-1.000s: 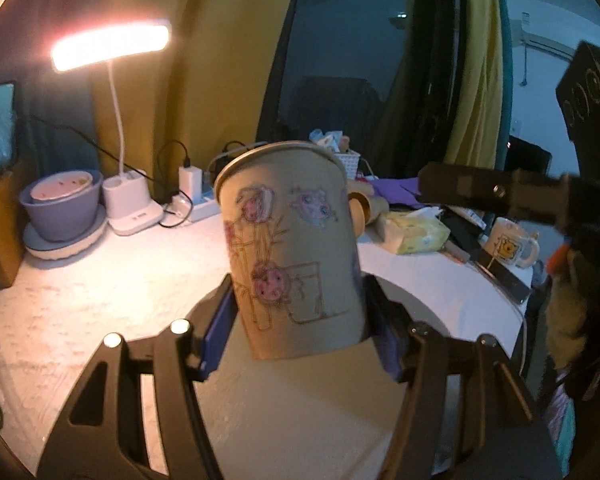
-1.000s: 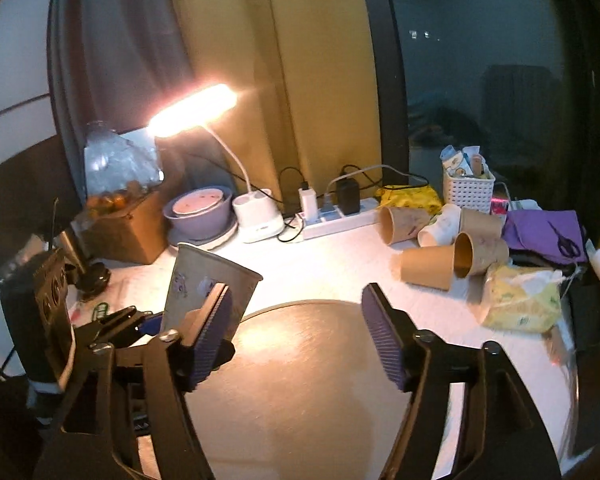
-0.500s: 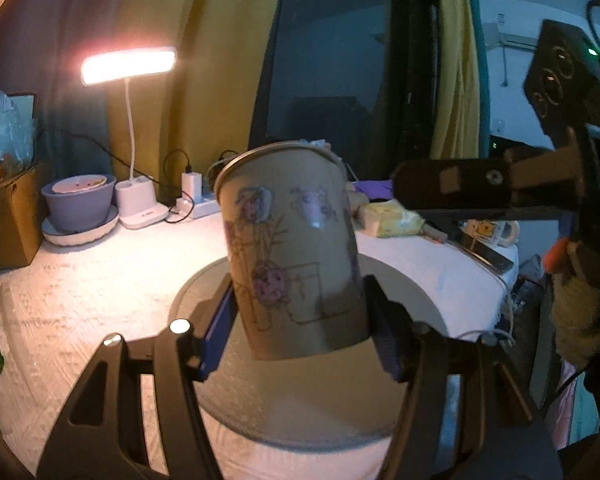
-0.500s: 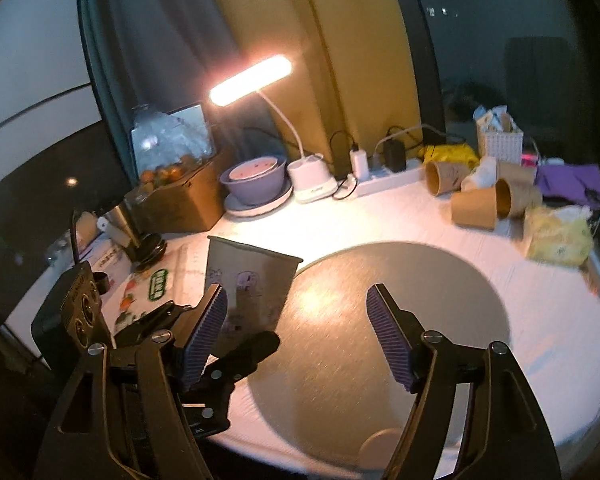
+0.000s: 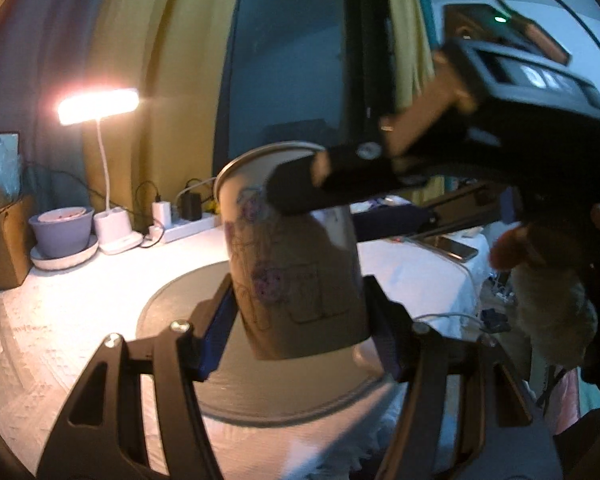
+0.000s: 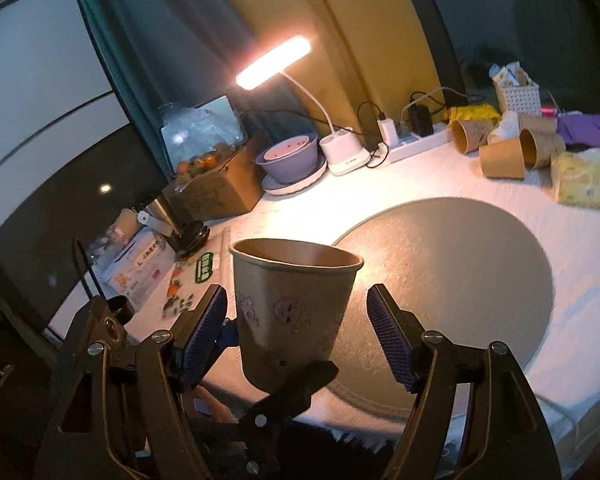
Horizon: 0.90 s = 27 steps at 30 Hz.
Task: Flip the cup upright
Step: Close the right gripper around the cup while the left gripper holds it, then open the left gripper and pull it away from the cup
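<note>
The cup (image 6: pixel 294 312), mouth up above the round mat (image 6: pixel 480 264), is clamped low by the left hand-held gripper (image 5: pixel 296 324); if squeezed by the wide-open, empty right hand-held gripper (image 6: pixel 296 332), the thin wall may be crushed.

No legible text, labels or numbers anywhere.

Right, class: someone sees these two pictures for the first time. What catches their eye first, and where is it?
First, the paper cup with cartoon drawings, mouth up, pinched low down by the left gripper above the edge of the round grey mat. The right gripper straddles it with jaws open, not touching. Behind, the glowing desk lamp stands at the back of the table.
</note>
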Tool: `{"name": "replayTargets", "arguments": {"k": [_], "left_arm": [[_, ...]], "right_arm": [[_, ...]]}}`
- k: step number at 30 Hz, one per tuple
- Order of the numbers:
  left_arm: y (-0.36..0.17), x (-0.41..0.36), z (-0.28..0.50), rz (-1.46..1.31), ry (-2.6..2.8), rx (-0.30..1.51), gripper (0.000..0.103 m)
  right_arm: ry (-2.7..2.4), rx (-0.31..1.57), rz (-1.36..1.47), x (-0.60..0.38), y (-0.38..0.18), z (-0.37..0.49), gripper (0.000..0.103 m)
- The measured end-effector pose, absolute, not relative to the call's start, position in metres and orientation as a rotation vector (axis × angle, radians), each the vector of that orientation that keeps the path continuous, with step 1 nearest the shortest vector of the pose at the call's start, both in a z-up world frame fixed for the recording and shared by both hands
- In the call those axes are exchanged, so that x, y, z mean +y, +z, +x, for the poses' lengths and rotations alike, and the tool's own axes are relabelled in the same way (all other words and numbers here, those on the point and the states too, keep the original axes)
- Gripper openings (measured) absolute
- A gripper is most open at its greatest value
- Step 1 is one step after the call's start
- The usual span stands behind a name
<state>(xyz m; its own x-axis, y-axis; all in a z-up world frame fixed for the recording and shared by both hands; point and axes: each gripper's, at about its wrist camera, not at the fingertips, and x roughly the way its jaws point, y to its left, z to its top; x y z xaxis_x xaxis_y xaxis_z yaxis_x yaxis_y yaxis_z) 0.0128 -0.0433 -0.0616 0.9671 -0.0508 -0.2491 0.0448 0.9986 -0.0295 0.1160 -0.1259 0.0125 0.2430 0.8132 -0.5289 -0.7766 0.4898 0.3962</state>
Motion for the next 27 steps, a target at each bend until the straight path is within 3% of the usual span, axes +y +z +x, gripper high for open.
{"name": "replayTargets", "arguments": {"k": [12,24,27], "left_arm": [[-0.064,-0.063,0.005,0.029,-0.102,0.202,0.062],[-0.07,-0.062,0.012,0.016,-0.12,0.294,0.064],[-0.074,-0.059,0.017,0.001,-0.122,0.333,0.074]], "right_arm": [[1.111,0.78,0.14,-0.14,0.014,0.118,0.075],[1.075,0.799,0.119,-0.138,0.007,0.12,0.071],[1.051,0.786,0.114,-0.137,0.008,0.125,0.071]]}}
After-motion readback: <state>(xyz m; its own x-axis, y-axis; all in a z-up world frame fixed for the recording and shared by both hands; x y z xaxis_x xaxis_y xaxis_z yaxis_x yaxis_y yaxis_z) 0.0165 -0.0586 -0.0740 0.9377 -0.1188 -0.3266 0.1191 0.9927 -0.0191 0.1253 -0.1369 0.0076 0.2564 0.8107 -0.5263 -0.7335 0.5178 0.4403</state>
